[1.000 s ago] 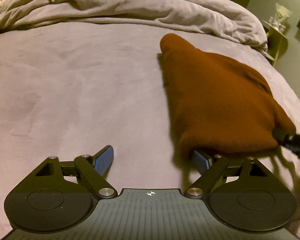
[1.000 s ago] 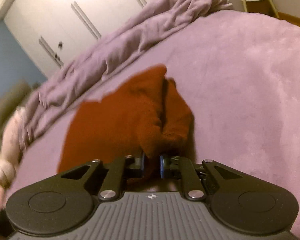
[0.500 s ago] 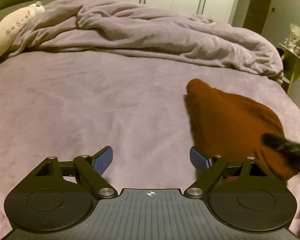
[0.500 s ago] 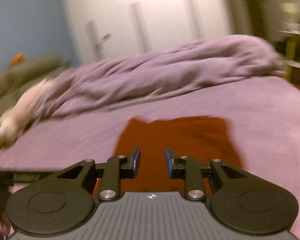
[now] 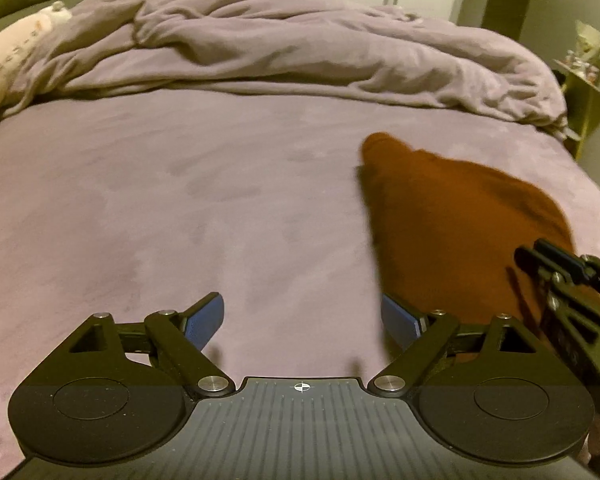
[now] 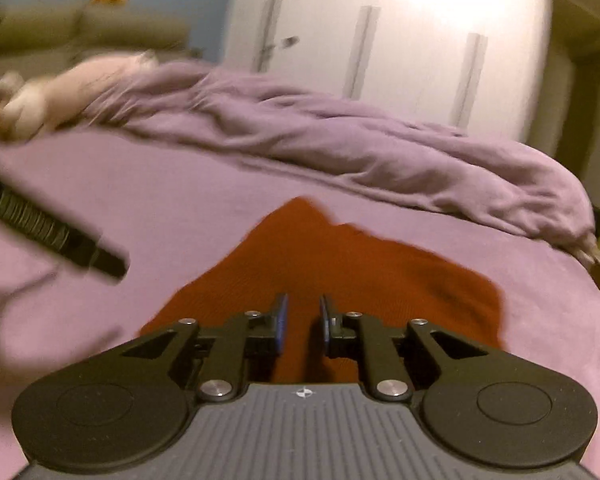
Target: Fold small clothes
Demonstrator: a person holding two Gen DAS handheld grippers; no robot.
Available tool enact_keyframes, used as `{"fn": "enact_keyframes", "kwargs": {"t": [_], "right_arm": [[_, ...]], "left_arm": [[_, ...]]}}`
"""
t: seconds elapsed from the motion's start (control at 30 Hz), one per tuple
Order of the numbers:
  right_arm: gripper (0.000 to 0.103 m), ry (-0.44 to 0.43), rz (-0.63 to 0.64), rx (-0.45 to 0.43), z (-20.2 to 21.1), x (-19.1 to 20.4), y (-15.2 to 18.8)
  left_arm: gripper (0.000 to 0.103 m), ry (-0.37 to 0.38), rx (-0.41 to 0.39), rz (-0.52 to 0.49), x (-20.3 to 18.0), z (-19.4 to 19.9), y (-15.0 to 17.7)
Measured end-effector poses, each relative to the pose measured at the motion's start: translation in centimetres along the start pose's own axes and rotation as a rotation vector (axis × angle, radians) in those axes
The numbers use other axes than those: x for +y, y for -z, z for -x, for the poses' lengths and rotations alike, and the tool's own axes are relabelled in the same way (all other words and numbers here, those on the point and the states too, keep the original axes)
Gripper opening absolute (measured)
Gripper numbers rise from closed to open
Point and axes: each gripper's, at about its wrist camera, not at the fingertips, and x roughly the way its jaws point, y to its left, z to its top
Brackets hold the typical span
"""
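**Hovering over a part-folded rust garment, nothing gripped**

Sitting loose on the flat mauve plush bedspread (image 5: 204, 208) is the rust-brown knitted garment (image 5: 452, 232), doubled over into a rough wedge, near the spread's right-hand side.

- Right gripper (image 6: 302, 322): jaws nearly together, small gap, nothing pinched; cloth shows through the gap, underneath. Directly above the garment's near edge.
- Left gripper (image 5: 302, 318): jaws wide apart, empty, over bare spread. Its right finger (image 5: 400, 320) is just beside the garment's left edge; contact can't be confirmed.

Risks, as I judge them:
- The narrow right gap may catch one layer only, or skid off the knit, so the fold drags open.
- Plush pile grips knit; pulling sideways would likely bunch it rather than slide it.
- Both tools crowd the same near corner; the right one's linkage sits close by the left camera's right side, so a clash is possible.

Room: broad open spread to the left and ahead. Crumpled lilac duvet (image 5: 300, 52) walls off the far side. The bed's drop-off lies close to the garment's right, so keep folds moving leftward.
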Motion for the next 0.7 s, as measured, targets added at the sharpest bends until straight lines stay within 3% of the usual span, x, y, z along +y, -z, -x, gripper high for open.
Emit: {"fn": "enact_keyframes", "kwargs": {"t": [0.17, 0.4, 0.47, 0.53, 0.7], "right_arm": [[0.015, 0.119, -0.040, 0.053, -2.0, -4.2, 0.0], [0.018, 0.136, -0.050, 0.084, -3.9, -6.9, -0.1], [0.023, 0.130, -0.067, 0.072, -3.8, -7.2, -0.6], [0.037, 0.118, -0.100, 0.052, -4.3, -7.6, -1.5], [0.044, 0.134, -0.124, 0.057, -7.0, -7.8, -3.2]], "left_arm": [[0.091, 0.065, -0.040, -0.033, -4.2, -1.8, -1.7], [0.091, 0.055, -0.040, -0.059, -8.1, -5.8, -3.4], [0.092, 0.046, -0.056, -0.051, -8.6, -6.3, -4.0], [0.093, 0.037, -0.066, -0.040, -8.8, -6.9, -4.7], [0.096, 0.012, -0.064, -0.007, -8.7, -9.4, -5.7]]}}
